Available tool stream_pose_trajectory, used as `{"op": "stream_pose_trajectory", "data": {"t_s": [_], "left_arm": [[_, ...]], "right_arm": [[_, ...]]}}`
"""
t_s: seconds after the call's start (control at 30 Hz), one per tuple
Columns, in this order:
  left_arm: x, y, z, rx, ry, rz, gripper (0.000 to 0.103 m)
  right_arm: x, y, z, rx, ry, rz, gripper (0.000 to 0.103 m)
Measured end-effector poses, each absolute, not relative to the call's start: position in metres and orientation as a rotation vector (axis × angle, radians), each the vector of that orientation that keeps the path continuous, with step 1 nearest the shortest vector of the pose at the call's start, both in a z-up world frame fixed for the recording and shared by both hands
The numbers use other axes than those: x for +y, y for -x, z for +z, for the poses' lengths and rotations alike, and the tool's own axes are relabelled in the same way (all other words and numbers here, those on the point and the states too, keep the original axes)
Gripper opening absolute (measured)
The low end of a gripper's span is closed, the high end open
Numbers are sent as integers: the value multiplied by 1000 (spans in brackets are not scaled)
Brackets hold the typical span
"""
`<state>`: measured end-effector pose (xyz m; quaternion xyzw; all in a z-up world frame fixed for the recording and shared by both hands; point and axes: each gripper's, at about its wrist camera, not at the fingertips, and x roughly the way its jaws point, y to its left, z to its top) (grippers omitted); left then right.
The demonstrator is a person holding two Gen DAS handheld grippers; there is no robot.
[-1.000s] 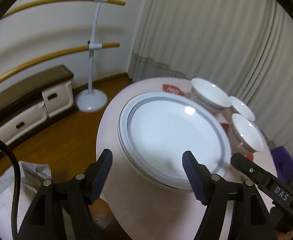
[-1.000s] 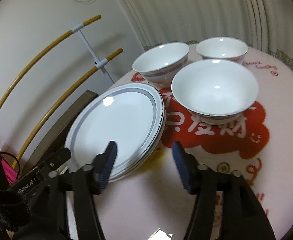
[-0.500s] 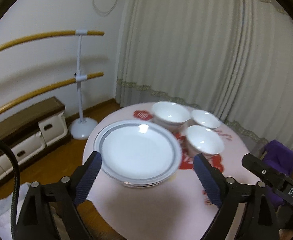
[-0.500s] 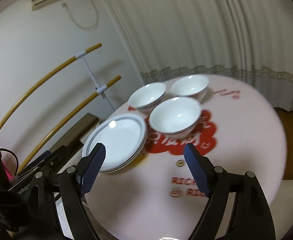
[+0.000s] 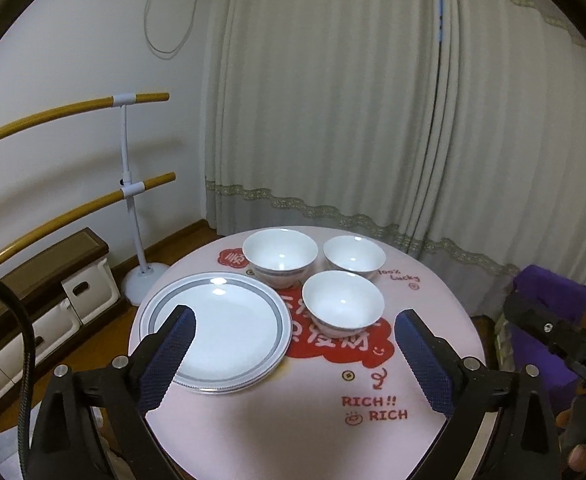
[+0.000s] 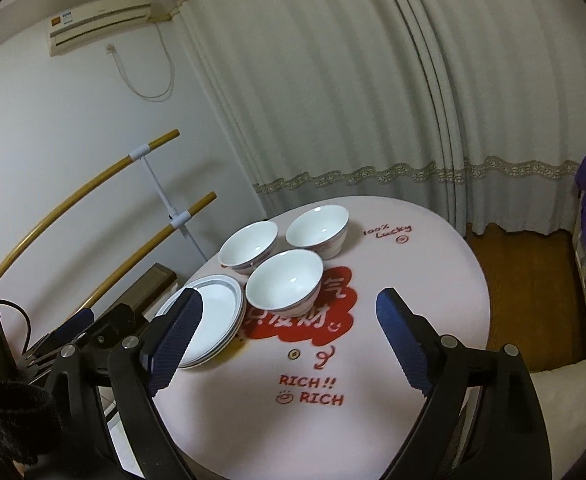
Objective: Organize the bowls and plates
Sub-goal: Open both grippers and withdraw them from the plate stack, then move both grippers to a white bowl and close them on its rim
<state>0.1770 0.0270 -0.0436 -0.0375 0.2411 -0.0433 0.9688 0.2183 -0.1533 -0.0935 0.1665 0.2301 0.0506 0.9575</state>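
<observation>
Left gripper (image 5: pixel 293 340) and right gripper (image 6: pixel 289 320) hang wide apart above a round pink table (image 5: pixel 433 360), their jaws just having opened, nothing between them.

A stack of plates (image 5: pixel 217 326) sits at centre left of the frame; three white bowls (image 5: pixel 343 304) cluster touching just to its upper right.

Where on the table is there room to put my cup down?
The bare pink patch round the RICH writing, in front of the plates, and the right side past the lucky writing. It is crowded on the far left, where three bowls cluster beside the plates.
</observation>
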Motion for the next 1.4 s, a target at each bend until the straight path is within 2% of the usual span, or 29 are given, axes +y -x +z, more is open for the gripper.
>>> {"op": "stream_pose_trajectory", "data": {"t_s": [0.67,1.03,1.2,1.3,1.4], "left_arm": [[-24,-274,-36,614,68,-47,99],[-17,-362,-65,732,67,-53,98],[-12,-404,-81,795,63,-85,91],[-10,-427,-92,829,45,-94,86],[-10,-446,-101,866,30,-108,80]], "right_arm": [[-188,-293,-101,575,-302,117,92],[-189,-355,-138,677,-302,105,92],[-183,-386,-160,745,-294,104,91],[-177,-402,-172,785,-285,115,88],[-171,-413,-185,832,-287,136,76]]}}
